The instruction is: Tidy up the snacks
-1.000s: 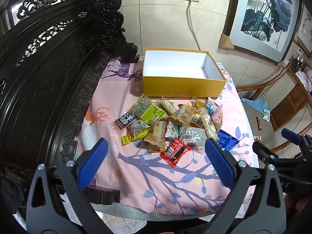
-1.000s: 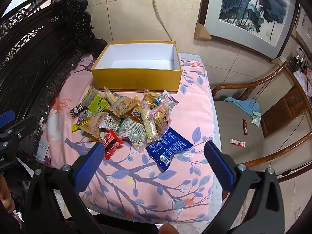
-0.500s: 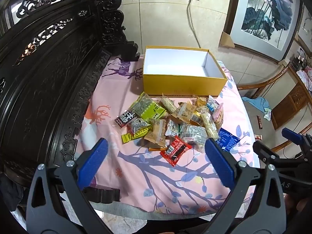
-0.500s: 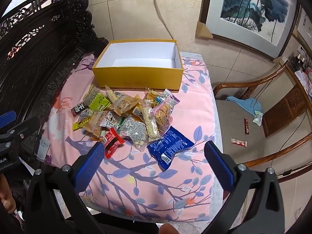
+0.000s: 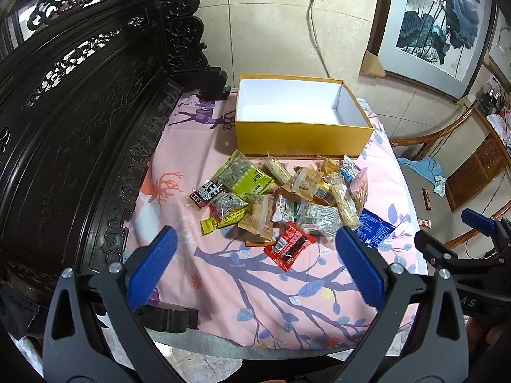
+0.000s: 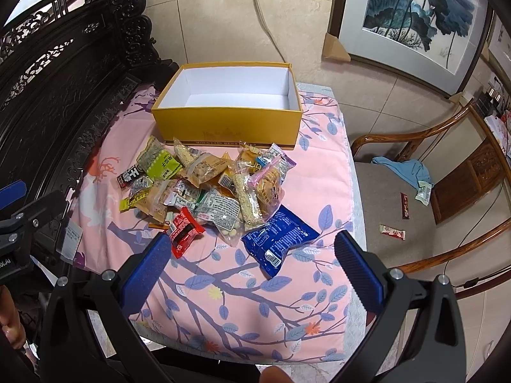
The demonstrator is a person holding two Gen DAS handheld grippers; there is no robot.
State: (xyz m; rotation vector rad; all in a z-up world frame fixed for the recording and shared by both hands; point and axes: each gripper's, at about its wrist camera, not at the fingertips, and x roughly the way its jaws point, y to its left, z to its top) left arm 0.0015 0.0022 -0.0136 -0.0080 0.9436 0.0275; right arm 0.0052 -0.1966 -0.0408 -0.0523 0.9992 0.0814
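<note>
Basically at square one here: yellow box (image 6: 227, 124) sitting at the far end of the pink floral cloth (image 6: 242, 303), white inside totally bare, nothing packed yet. Whole snack pile (image 6: 204, 188) lying loose on the cloth just in front of the box, so pretty much everything left to do. Red packet (image 5: 289, 245) and blue packet (image 6: 278, 235) at the near edge of the heap, green seed packet (image 5: 246, 177) up close to the box wall. Also a couple of stray wrappers (image 6: 392, 231) over on the wooden chair (image 6: 424, 134) seat, well apart from the rest, probably needing a pickup too. Left gripper (image 5: 254, 266) spread wide, gripping nothing, hanging over the near end of the cloth; right gripper (image 6: 250, 266) same deal, wide apart and empty-handed. Compared with a second ago, barely any difference: both views nudged slightly closer to the pile, snacks and box in the same spots, no closing of either pair of fingers.
</note>
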